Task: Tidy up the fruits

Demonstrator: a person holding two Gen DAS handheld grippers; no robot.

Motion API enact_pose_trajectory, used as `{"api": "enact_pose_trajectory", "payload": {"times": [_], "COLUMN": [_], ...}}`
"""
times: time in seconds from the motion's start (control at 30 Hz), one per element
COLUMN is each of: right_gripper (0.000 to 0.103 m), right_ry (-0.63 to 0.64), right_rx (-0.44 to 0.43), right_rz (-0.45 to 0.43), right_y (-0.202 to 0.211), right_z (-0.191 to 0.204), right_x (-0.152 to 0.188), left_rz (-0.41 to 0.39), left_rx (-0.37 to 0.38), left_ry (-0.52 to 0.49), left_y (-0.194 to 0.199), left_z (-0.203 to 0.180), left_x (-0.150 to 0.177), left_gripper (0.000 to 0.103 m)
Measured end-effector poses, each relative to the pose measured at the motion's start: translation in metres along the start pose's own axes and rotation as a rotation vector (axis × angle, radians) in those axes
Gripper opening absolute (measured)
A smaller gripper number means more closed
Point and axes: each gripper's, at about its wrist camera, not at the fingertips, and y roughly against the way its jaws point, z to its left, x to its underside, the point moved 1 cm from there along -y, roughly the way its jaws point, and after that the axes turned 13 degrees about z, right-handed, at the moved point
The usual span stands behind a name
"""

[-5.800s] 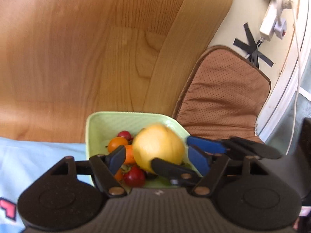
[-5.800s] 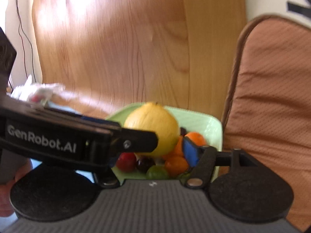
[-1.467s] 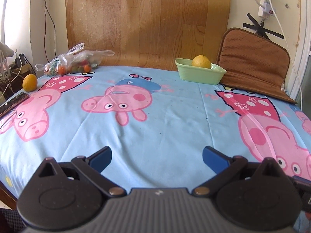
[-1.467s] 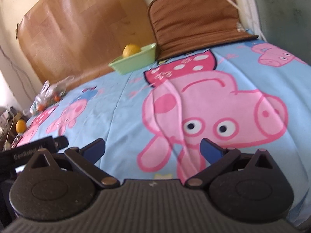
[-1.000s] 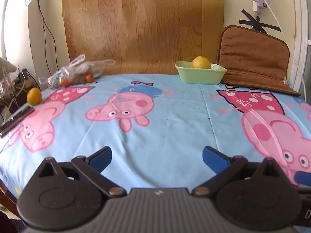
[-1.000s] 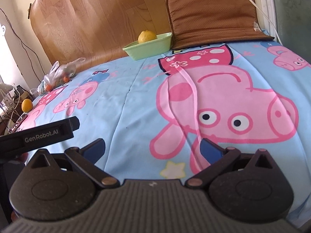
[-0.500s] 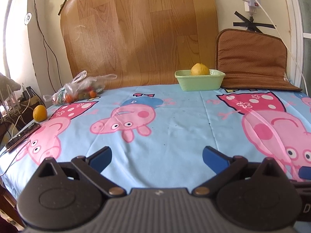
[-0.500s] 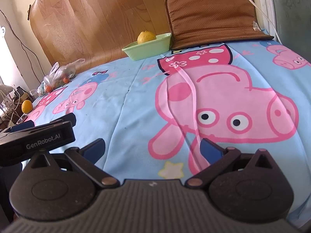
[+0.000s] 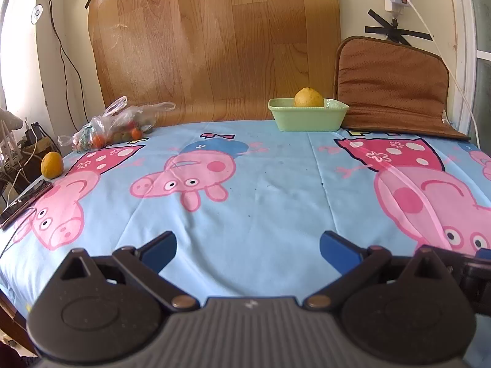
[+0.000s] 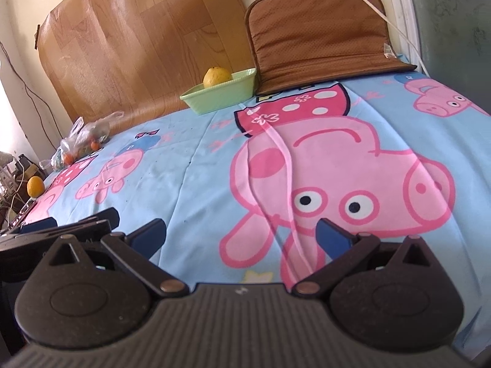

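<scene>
Blue cartoon-pig sheet covers the whole bed, with a wood-grain panel leaning on the wall behind it and a brown perforated cushion propped at the back right. From my feeds, the green bowl sits at the far edge of the bed, just beside the cushion's left side, and a yellow citrus fruit pokes up above its rim; whatever else is in the bowl is hidden by the wall. Same pair shows on the right wrist view, bowl with the yellow fruit in it. Far left at the back, a clear plastic bag lies on the sheet against the panel, small orange and green fruits visible inside. One loose orange stands alone near the left edge of the bed, well apart from the bowl, next to a flat dark device at the very edge. Cables hang down the wall left and right. Left gripper is low over the near edge of the bed, jaws spread wide, nothing between them. Right gripper likewise, jaws spread wide and empty, over the big pig print. Left unit's fingers show at the lower left of the right wrist view, so the two grippers are side by side at the near edge, both well apart from any fruit.
</scene>
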Motion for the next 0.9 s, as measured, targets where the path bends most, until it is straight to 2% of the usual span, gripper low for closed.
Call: {"api": "enact_pose_trajectory", "payload": {"times": [0.9], "right_gripper": [0.103], "right_ry": [0.0], "right_rx": [0.0], "right_rz": [0.0], "right_y": [-0.0007], "right_z": [-0.0004], "right_x": [-0.0004], "left_rz": [0.035], "left_rx": [0.021], "left_ry": [-0.015], "left_y": [-0.0029], "left_z": [-0.004], "left_x": [0.0006], "left_gripper": [0.103]}}
